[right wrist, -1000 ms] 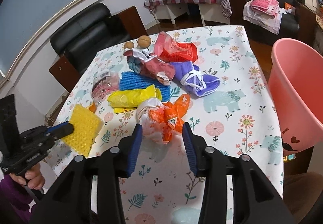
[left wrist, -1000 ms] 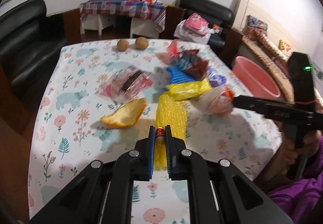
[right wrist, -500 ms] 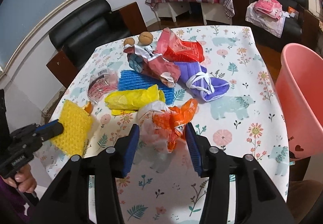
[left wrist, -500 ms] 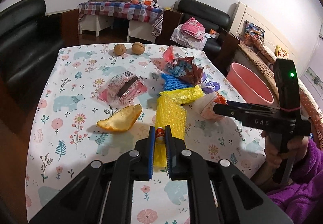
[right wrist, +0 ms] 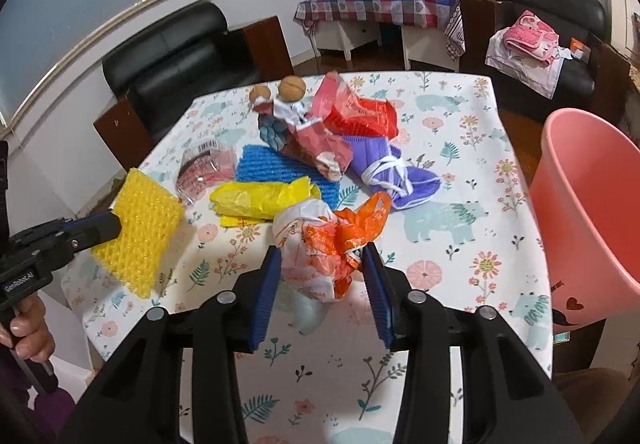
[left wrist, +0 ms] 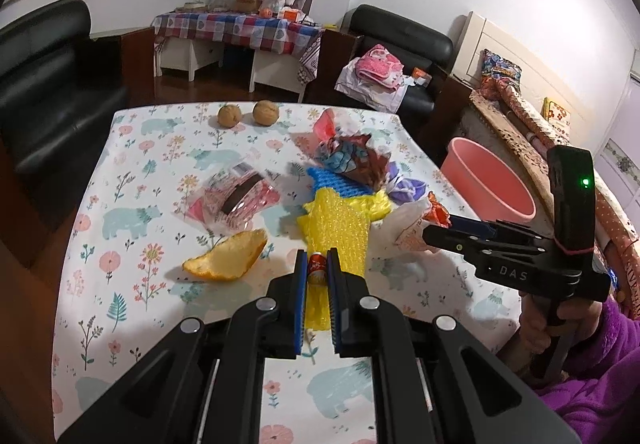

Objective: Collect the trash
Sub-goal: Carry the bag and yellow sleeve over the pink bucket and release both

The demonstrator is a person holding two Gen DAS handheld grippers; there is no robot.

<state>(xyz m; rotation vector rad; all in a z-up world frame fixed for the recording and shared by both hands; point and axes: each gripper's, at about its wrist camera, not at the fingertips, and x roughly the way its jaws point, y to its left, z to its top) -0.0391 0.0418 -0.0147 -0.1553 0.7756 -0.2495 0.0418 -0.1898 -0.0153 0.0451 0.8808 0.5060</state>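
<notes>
My left gripper (left wrist: 318, 256) is shut on a yellow bubble-foam sheet (left wrist: 340, 232), with a small red-and-white scrap also between its pads. In the right wrist view the yellow sheet (right wrist: 140, 232) hangs just above the table's left corner from the left gripper (right wrist: 108, 226). My right gripper (right wrist: 322, 256) has a crumpled orange-and-white plastic bag (right wrist: 320, 240) between its blue pads. Its jaws are closing and touch the bag on both sides. The same bag (left wrist: 408, 224) shows at the right gripper's tip (left wrist: 432, 234). A pink basin (right wrist: 592, 211) stands off the table's right edge.
On the floral tablecloth (right wrist: 460, 252) lie a yellow bag (right wrist: 260, 199), a blue net (right wrist: 264, 167), a purple bundle (right wrist: 392, 171), a red bag (right wrist: 356, 111), a clear wrapper (left wrist: 236, 199), an orange peel (left wrist: 228, 256) and two walnuts (left wrist: 228, 115). Black chairs surround the table.
The orange-and-white bag now sits deeper between the right gripper's fingers and looks slightly raised. The left gripper holds the yellow sheet as before.
</notes>
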